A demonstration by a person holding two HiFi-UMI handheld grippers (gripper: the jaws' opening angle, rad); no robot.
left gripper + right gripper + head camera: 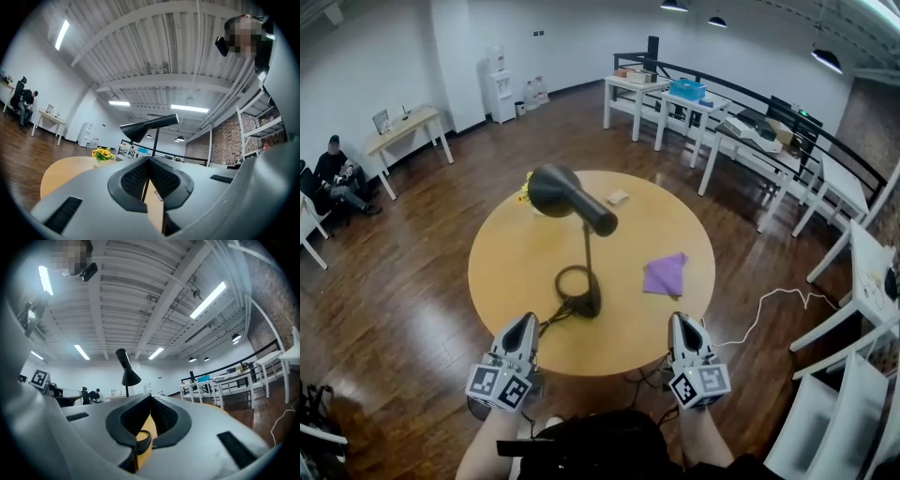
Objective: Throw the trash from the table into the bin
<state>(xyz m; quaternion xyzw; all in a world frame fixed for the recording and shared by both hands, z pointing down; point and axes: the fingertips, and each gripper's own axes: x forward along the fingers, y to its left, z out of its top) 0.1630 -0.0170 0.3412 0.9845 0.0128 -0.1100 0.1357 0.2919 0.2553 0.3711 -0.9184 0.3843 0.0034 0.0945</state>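
On the round wooden table (516, 281) lie a crumpled purple cloth (664, 275) at the right and a small tan scrap (619, 198) at the far side. My left gripper (527, 322) hovers at the table's near left edge, jaws shut and nothing between them. At the near right edge my right gripper (678, 321) is likewise shut and holds nothing. In the left gripper view the left gripper (149, 159) points along the tabletop (65, 169) past the lamp. The right gripper (151, 397) in its own view also points level over the table. No bin shows in any view.
A black desk lamp (572, 199) stands mid-table, its base (579, 292) and cord near my left gripper. Yellow flowers (525, 192) sit at the far left edge. White tables (675, 103) and shelving (853, 375) stand to the right, and a white cable (769, 305) lies on the floor. A seated person (337, 173) is far left.
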